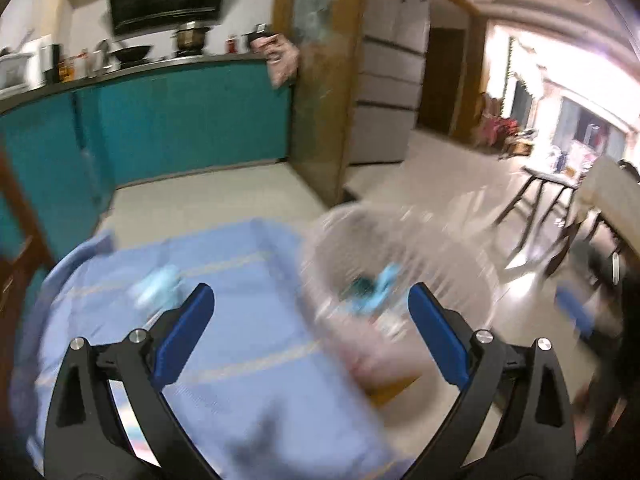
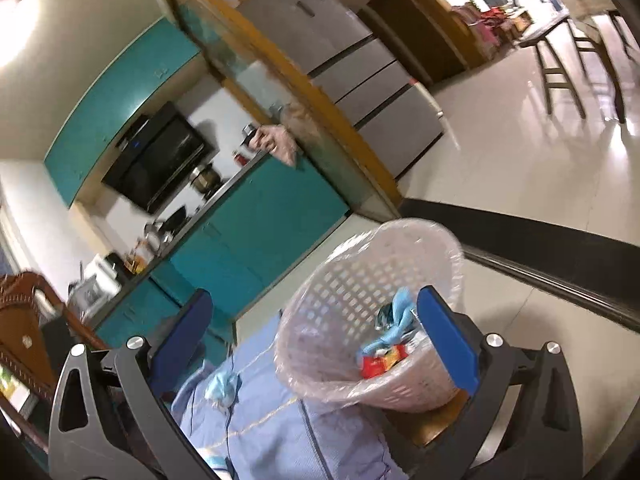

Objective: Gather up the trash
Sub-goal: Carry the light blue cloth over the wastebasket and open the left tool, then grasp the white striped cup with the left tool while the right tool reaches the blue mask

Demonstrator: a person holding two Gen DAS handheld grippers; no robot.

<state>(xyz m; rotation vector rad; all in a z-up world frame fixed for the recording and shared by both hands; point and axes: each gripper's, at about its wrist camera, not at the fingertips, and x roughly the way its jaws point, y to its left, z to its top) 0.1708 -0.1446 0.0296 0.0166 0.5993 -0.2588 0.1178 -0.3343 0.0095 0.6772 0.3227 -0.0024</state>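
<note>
A white lattice waste basket point(image 2: 340, 292) lined with a clear bag stands at the right edge of a table with a blue cloth point(image 2: 272, 432). It holds a crumpled light blue piece point(image 2: 396, 320) and a red wrapper point(image 2: 380, 362). It appears blurred in the left wrist view point(image 1: 400, 248). A crumpled light blue piece of trash point(image 2: 222, 388) lies on the cloth, left of the basket; it also shows in the left wrist view point(image 1: 158, 284). My left gripper point(image 1: 310, 304) is open and empty above the cloth. My right gripper point(image 2: 314, 312) is open and empty, held over the basket's mouth.
Teal kitchen cabinets point(image 1: 180, 120) with pots on the counter stand behind the table. A grey fridge point(image 2: 360, 72) stands beyond a wooden partition point(image 1: 320, 80). Stools point(image 1: 532, 204) and a dining table stand on the glossy floor to the right. A carved wooden chair point(image 2: 24, 320) is at the left.
</note>
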